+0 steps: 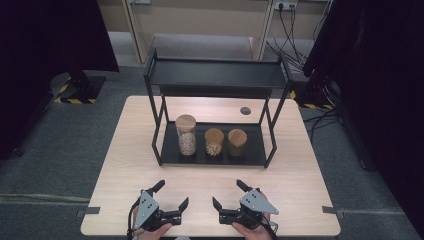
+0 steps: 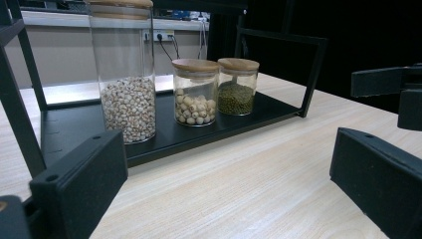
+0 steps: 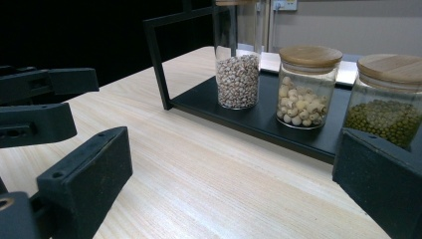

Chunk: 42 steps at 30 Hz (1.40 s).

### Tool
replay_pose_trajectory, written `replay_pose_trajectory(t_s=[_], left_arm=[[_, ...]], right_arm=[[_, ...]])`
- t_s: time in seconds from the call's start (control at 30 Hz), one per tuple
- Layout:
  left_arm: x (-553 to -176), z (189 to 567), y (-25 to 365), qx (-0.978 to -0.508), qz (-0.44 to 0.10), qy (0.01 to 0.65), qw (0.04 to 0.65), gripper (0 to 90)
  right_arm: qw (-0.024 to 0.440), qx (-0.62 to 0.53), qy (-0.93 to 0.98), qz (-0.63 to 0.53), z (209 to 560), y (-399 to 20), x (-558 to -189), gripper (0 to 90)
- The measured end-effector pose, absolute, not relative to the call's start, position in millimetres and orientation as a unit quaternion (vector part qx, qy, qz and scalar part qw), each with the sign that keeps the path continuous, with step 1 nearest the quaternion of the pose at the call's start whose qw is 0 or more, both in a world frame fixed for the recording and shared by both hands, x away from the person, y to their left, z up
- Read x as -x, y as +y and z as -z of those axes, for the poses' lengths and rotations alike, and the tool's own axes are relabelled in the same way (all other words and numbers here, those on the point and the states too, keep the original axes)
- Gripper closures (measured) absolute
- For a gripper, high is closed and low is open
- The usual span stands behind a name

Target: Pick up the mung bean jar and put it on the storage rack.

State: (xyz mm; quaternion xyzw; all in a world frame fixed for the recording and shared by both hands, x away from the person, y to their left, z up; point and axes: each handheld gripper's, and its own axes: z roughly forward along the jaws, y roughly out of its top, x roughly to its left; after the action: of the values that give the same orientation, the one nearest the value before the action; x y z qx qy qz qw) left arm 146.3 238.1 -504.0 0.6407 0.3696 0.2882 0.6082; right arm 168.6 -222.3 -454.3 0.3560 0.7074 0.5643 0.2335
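Three glass jars with wooden lids stand in a row on the lower shelf of a black metal rack [image 1: 216, 75]. The tall jar [image 1: 186, 135] holds pale grains, the middle jar [image 1: 214, 142] larger whitish seeds, the right jar [image 1: 237, 142] green beans. My left gripper [image 1: 172, 193] rests near the table's front edge, open and holding nothing. My right gripper [image 1: 227, 193] sits beside it, also open and holding nothing. In the left gripper view the tall jar [image 2: 127, 94] is nearest, ahead of the open left gripper [image 2: 229, 184]. The right gripper view has the green-bean jar [image 3: 385, 104] closest to the right gripper [image 3: 234, 184].
The wooden table [image 1: 135, 150] has bare surface between the grippers and the rack. A small grey round cap [image 1: 245, 110] sits in the tabletop behind the rack. Dark curtains and stands flank the table; cables hang at the back right.
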Motion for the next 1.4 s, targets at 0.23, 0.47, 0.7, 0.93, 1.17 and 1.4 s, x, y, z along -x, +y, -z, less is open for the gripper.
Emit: replay_pose_trajectory(t_s=[0.23,0.47,0.7,0.93,1.17,1.4], left_arm=[[-146.1,504.0,238.1,-0.640,-0.288,0.370,0.609,1.1],[-146.0,504.0,238.3,-0.640,-0.288,0.370,0.609,1.1],[-145.5,503.9,238.2,-0.640,-0.288,0.369,0.609,1.1],[-145.1,503.4,238.3,-0.639,-0.290,0.369,0.609,1.2],[-144.3,503.4,237.8,-0.639,-0.290,0.368,0.610,1.1],[-144.9,503.3,238.5,-0.639,-0.290,0.368,0.610,1.1]], right_arm=[[0.234,-0.356,0.707,-0.565,453.9,-222.2,-168.0,2.6],[0.234,-0.356,0.707,-0.565,454.0,-222.2,-167.8,2.6],[0.236,-0.358,0.706,-0.564,454.3,-222.2,-167.2,2.6],[0.237,-0.360,0.705,-0.563,454.9,-222.0,-167.0,2.5],[0.241,-0.361,0.704,-0.562,454.9,-222.2,-166.4,2.6],[0.241,-0.360,0.704,-0.563,454.8,-222.5,-166.6,2.6]])
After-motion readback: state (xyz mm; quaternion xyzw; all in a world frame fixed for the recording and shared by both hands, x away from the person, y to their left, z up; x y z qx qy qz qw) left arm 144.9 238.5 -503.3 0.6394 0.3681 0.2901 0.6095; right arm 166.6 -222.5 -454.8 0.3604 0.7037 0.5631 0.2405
